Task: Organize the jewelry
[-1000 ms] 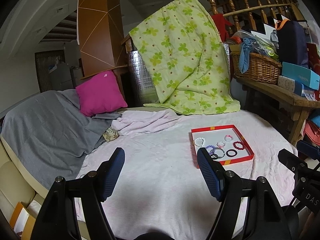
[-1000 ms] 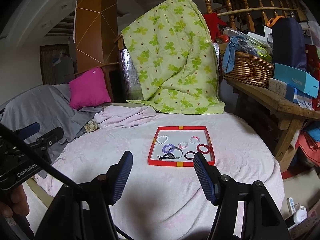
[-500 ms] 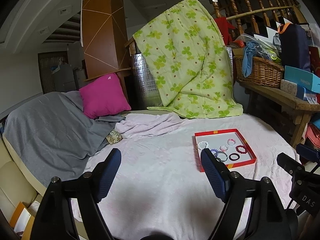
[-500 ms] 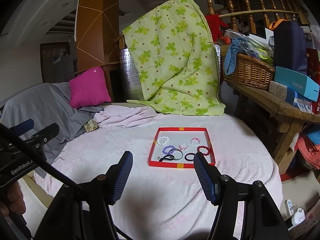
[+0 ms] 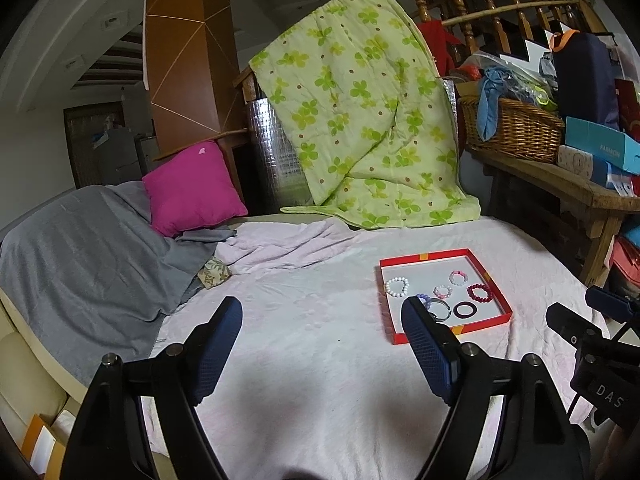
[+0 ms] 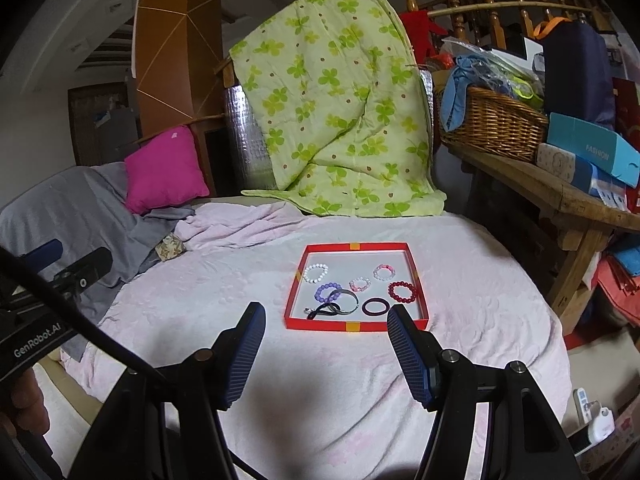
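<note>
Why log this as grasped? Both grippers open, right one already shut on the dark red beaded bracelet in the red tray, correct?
Not quite. The right gripper is open and empty, short of the red tray; the dark red beaded bracelet lies inside it, per the right wrist view. The left gripper is open too.

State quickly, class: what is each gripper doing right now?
Left gripper: open, holding nothing.
Right gripper: open, holding nothing, short of the red tray.

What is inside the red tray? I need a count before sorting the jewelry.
In the red tray: white, purple, two pink and dark red bead bracelets, a dark ring, and a metal bangle with a black cord. The overlapped parts are hidden.
</note>
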`<state>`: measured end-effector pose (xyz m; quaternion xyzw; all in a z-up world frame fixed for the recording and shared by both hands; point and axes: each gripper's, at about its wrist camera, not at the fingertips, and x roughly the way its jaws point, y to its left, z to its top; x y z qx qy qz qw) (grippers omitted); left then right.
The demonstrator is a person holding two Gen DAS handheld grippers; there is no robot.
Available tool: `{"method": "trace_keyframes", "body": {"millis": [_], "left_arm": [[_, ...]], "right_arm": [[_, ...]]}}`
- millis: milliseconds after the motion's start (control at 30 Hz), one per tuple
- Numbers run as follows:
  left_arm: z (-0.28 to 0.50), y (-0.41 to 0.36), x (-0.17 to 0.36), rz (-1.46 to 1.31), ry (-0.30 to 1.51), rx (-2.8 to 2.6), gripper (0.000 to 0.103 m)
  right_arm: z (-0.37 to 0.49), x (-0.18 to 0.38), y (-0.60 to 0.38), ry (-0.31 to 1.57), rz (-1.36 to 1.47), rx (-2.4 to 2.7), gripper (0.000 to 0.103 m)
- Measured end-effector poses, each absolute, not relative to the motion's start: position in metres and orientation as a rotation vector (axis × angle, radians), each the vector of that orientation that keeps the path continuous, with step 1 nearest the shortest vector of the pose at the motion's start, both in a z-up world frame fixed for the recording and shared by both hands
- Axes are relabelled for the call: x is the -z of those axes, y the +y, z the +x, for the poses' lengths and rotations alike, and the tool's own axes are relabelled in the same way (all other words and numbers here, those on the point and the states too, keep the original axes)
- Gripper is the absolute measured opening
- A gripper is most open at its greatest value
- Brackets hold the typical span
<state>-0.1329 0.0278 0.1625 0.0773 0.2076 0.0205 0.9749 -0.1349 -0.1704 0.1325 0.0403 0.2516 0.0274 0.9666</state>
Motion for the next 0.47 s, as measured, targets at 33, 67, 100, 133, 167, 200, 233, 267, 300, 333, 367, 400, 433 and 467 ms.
{"method": "trace_keyframes", "body": {"millis": [33,67,100,133,167,200,233,267,300,333,367,400,433,467], "left_arm": [[-0.129,0.027,-0.161,0.156,0.426,-0.04,0.082],[-0.125,0.025,-0.16,0.155,0.433,-0.038,0.082],[-0.122,0.025,-0.159,0.155,0.437,-0.036,0.082],[-0.118,0.023,-0.158,0.157,0.441,-0.035,0.082],[-0.115,0.022,-0.157,0.159,0.443,-0.036,0.082],[-0.113,0.021,-0.157,0.16,0.444,-0.036,0.082],[-0.109,0.019,-0.155,0.164,0.443,-0.034,0.082],[-0.108,0.018,-0.155,0.167,0.443,-0.033,0.082],[-0.105,0.016,-0.153,0.171,0.442,-0.032,0.082],[-0.104,0.016,-0.152,0.172,0.442,-0.032,0.082],[-0.1,0.015,-0.151,0.171,0.444,-0.031,0.082],[-0.097,0.014,-0.149,0.169,0.45,-0.029,0.082],[-0.092,0.014,-0.147,0.17,0.459,-0.024,0.082],[-0.088,0.013,-0.144,0.172,0.469,-0.021,0.082]], "right_arm": [[-0.132,-0.131,-0.171,0.514,0.083,-0.053,0.067],[-0.128,-0.129,-0.172,0.52,0.085,-0.051,0.067],[-0.124,-0.127,-0.175,0.529,0.087,-0.051,0.067],[-0.121,-0.126,-0.175,0.533,0.088,-0.05,0.067],[-0.119,-0.124,-0.175,0.535,0.089,-0.048,0.067],[-0.115,-0.123,-0.177,0.539,0.09,-0.046,0.067],[-0.113,-0.122,-0.178,0.542,0.092,-0.044,0.067],[-0.11,-0.121,-0.179,0.544,0.093,-0.043,0.067],[-0.106,-0.119,-0.181,0.548,0.097,-0.042,0.067],[-0.103,-0.118,-0.182,0.551,0.1,-0.041,0.067],[-0.099,-0.117,-0.183,0.556,0.102,-0.041,0.067],[-0.097,-0.115,-0.183,0.558,0.103,-0.04,0.067],[-0.094,-0.113,-0.184,0.561,0.104,-0.038,0.067],[-0.09,-0.111,-0.185,0.564,0.104,-0.038,0.067]]}}
